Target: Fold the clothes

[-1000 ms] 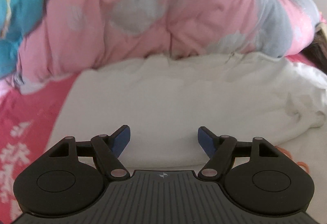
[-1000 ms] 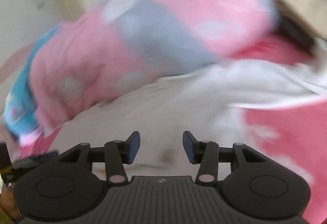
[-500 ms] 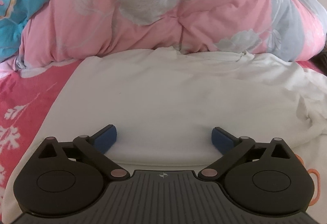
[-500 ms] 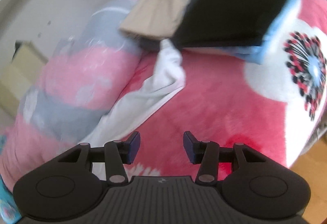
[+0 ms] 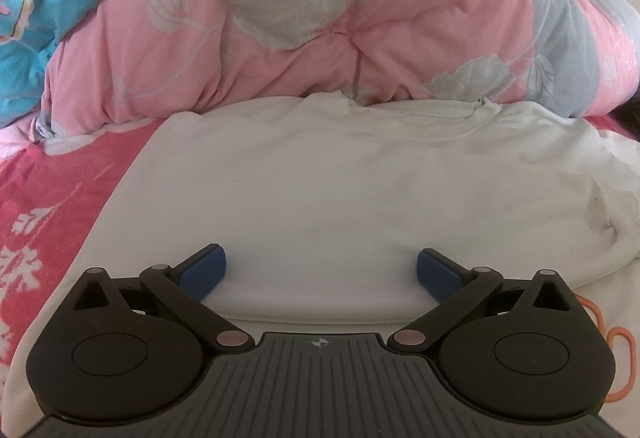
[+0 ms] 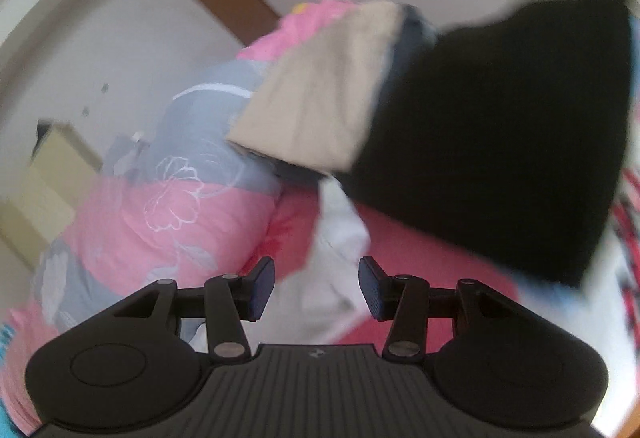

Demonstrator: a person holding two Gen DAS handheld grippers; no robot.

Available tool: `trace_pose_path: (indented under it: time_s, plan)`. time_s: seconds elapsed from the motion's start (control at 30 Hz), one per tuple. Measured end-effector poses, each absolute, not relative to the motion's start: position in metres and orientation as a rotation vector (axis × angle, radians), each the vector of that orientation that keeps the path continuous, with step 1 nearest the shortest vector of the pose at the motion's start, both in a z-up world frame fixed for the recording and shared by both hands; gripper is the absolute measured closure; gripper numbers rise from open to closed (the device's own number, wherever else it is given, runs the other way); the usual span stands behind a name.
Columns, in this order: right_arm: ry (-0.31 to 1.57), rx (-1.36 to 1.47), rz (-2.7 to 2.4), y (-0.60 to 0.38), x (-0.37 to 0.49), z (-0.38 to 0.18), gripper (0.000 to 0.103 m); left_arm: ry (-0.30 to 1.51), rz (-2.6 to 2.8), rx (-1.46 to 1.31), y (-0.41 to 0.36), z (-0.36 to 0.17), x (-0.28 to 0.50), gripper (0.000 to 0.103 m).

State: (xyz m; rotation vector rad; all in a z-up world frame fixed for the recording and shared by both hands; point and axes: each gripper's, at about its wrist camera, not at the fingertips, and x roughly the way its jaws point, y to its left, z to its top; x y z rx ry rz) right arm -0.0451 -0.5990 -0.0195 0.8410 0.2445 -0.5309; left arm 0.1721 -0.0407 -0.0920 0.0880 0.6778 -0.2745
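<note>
A white shirt (image 5: 320, 182) lies spread on the red bed cover, its near part folded over with a straight fold edge just ahead of my left gripper (image 5: 320, 270). That gripper hovers over the fold, jaws wide open, nothing between them. In the right wrist view my right gripper (image 6: 317, 288) stands half open and empty above a bunched white sleeve end of the shirt (image 6: 340, 238). The picture there is blurred.
A pink and grey flowered quilt (image 5: 320, 22) is heaped behind the shirt. Folded clothes, a beige piece (image 6: 320, 98) and a black piece (image 6: 500, 142), are stacked to the right on the bed. An orange loop (image 5: 618, 354) peeks out at the shirt's right.
My left gripper's jaws have spread wide over the shirt's fold. My right gripper has swung right, from the shirt's body toward the sleeve end and the stacked clothes.
</note>
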Motion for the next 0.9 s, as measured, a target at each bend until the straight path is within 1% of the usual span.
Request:
trace_pose_path:
  time_s: [0.13, 0.2, 0.23, 0.27, 0.33, 0.4, 0.5, 0.63, 0.9]
  plan:
    - [0.352, 0.774, -0.569, -0.624, 0.006, -0.015, 0.054, 0.672, -0.272, 0.093, -0.041, -0.093, 0.172, 0.0]
    - [0.397, 0.726, -0.596, -0.631, 0.029, -0.018, 0.057, 0.67, -0.272, 0.092, -0.041, -0.093, 0.171, 0.0]
    - [0.424, 0.699, -0.592, -0.633, 0.04, -0.02, 0.063, 0.669, -0.272, 0.092, -0.041, -0.093, 0.171, 0.0]
    - [0.45, 0.674, -0.587, -0.631, 0.046, -0.023, 0.067, 0.667, -0.272, 0.092, -0.041, -0.093, 0.171, 0.0]
    - [0.501, 0.624, -0.575, -0.626, 0.057, -0.029, 0.094, 0.665, -0.273, 0.09, -0.041, -0.094, 0.171, 0.0]
    - [0.51, 0.591, -0.585, -0.621, 0.059, -0.029, 0.097, 0.662, -0.274, 0.088, -0.041, -0.094, 0.171, 0.0]
    - [0.476, 0.574, -0.591, -0.617, 0.053, -0.017, 0.099, 0.661, -0.277, 0.082, -0.04, -0.094, 0.171, 0.0]
    - [0.396, 0.618, -0.538, -0.609, 0.037, 0.017, 0.099, 0.658, -0.279, 0.076, -0.04, -0.094, 0.171, 0.0]
    - [0.238, 0.537, -0.3, -0.534, 0.04, 0.121, 0.099, 0.655, -0.283, 0.065, -0.038, -0.094, 0.172, 0.0]
